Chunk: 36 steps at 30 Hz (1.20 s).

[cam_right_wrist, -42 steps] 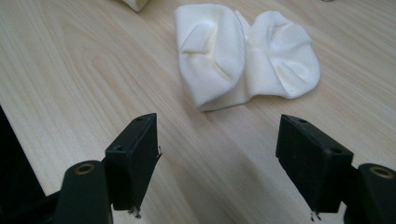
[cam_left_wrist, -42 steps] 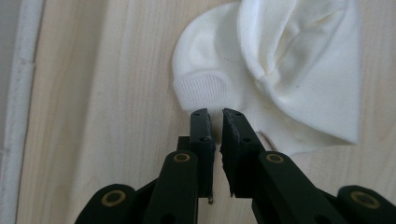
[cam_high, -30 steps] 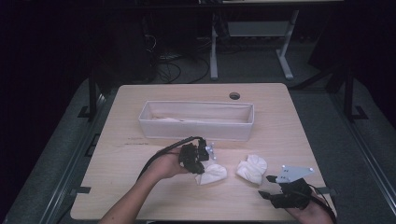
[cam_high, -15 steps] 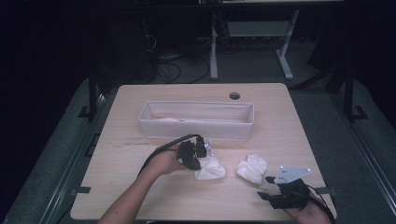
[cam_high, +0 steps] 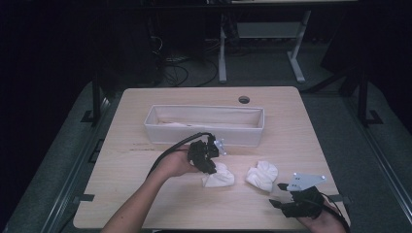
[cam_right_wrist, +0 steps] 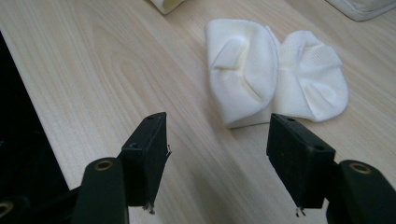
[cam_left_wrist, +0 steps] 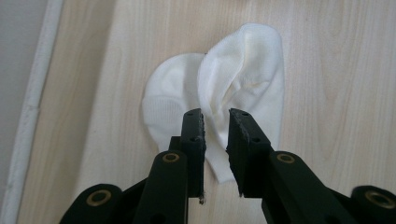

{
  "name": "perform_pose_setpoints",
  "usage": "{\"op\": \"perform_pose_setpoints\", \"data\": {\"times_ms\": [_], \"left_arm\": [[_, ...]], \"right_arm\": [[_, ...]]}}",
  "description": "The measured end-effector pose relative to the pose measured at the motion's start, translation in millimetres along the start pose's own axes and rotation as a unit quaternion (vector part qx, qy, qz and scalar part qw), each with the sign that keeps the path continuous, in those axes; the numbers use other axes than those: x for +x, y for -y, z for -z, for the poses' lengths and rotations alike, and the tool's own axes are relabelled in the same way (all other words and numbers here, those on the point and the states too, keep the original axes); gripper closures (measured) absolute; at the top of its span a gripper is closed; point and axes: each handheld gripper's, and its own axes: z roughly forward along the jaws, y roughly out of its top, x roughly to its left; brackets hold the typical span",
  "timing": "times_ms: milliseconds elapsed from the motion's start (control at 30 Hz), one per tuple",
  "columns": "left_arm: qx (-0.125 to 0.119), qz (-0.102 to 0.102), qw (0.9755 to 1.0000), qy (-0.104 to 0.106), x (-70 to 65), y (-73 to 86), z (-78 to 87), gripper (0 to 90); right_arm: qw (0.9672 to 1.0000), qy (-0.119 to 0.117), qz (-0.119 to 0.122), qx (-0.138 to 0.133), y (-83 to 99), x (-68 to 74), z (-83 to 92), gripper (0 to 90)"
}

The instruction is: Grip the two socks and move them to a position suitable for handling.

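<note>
white sock (cam_left_wrist: 224,93) under left tool (cam_left_wrist: 215,135), jaws parting

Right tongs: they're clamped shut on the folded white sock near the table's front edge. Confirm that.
Not quite. The right tongs are open, and the right gripper view shows their jaws standing wide apart over bare wood. The folded white sock lies just beyond them, untouched, near the table's front edge.

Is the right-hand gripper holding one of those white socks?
No: the right gripper has its jaws spread wide over bare table, and the folded white sock lies untouched beyond them.
</note>
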Motion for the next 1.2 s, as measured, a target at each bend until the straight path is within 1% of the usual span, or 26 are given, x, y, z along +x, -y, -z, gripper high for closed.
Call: {"op": "perform_pose_setpoints", "data": {"times_ms": [133,167,200,233,300,333,433,467,500,533,567,600,633,667,767,867,900,933,967,1067,1133,1200], "left_arm": [[0.002,0.007,1.0000,0.005,2.1,-3.3,-5.3,71.5],[-0.001,0.012,0.9999,0.011,2.7,-4.4,-7.3,67.5],[0.004,0.014,0.9998,0.015,3.1,-6.6,-11.0,61.9],[0.004,0.014,0.9998,0.015,3.1,-6.6,-11.0,60.5],[0.011,0.019,0.9996,0.018,3.5,-7.8,-14.2,58.9],[0.014,0.020,0.9996,0.015,3.6,-8.5,-16.0,57.2],[0.018,0.024,0.9995,0.014,4.3,-10.0,-19.2,56.6],[0.021,0.022,0.9995,0.013,4.8,-10.5,-20.4,56.7],[0.021,0.023,0.9994,0.012,4.8,-10.8,-20.9,59.7],[0.023,0.022,0.9994,0.014,4.7,-11.0,-21.4,59.7],[0.025,0.016,0.9994,0.017,4.7,-11.1,-21.6,65.8],[0.026,0.014,0.9995,0.015,4.7,-11.2,-21.5,65.8],[0.026,0.015,0.9995,0.014,5.3,-11.1,-21.3,67.3],[0.023,0.019,0.9994,0.016,6.4,-10.8,-21.4,70.6],[0.024,0.019,0.9994,0.019,7.7,-10.9,-22.2,72.4],[0.030,0.012,0.9992,0.022,7.0,-11.7,-24.0,77.1],[0.031,0.009,0.9992,0.024,6.6,-12.0,-23.9,81.1],[0.031,0.009,0.9992,0.024,6.6,-12.0,-23.9,82.8],[0.030,0.007,0.9993,0.022,6.3,-12.2,-23.6,82.8],[0.028,0.005,0.9994,0.021,6.3,-12.0,-21.8,87.2],[0.023,0.002,0.9996,0.016,6.0,-11.6,-19.1,87.8],[0.015,0.002,0.9998,0.016,4.6,-11.1,-15.7,88.0]], "right_arm": [[1.0000,0.000,-0.002,0.001,0.4,0.1,0.2,37.4],[1.0000,0.001,-0.002,0.000,0.3,0.1,0.4,37.2],[1.0000,0.003,-0.002,-0.001,0.5,-0.3,0.8,36.8],[1.0000,0.003,-0.001,-0.001,0.7,-0.5,0.9,36.8],[1.0000,0.003,-0.001,0.000,0.9,-0.7,1.0,36.8],[1.0000,0.003,-0.001,0.000,1.1,-0.8,1.0,36.8],[1.0000,0.003,0.002,0.000,1.7,-1.0,1.2,36.8],[1.0000,0.003,0.002,0.001,1.9,-1.0,1.2,36.8],[1.0000,0.004,0.002,0.001,2.2,-1.3,1.5,36.8],[1.0000,0.004,0.002,0.001,2.2,-1.3,1.5,36.8],[1.0000,0.005,0.000,-0.001,2.7,-1.2,2.5,36.4],[1.0000,0.005,0.000,-0.001,2.7,-1.2,2.5,36.4],[1.0000,0.006,0.001,-0.002,3.0,-1.8,3.3,36.4],[1.0000,0.007,-0.001,-0.003,3.4,-2.0,3.8,36.4],[1.0000,0.007,-0.002,-0.003,3.6,-2.0,3.8,36.4],[1.0000,0.005,0.000,-0.001,3.3,-1.8,2.6,36.4],[1.0000,0.005,0.000,-0.001,3.2,-1.7,2.2,36.4],[1.0000,0.005,0.000,-0.001,3.2,-1.7,2.2,36.4],[1.0000,0.006,0.000,-0.001,3.2,-1.7,2.2,36.4],[1.0000,0.006,-0.001,0.001,3.7,-2.2,2.2,36.3],[1.0000,0.006,0.000,0.000,3.7,-2.3,2.3,36.2],[1.0000,0.007,-0.001,0.001,3.7,-2.3,2.4,36.1]]}}
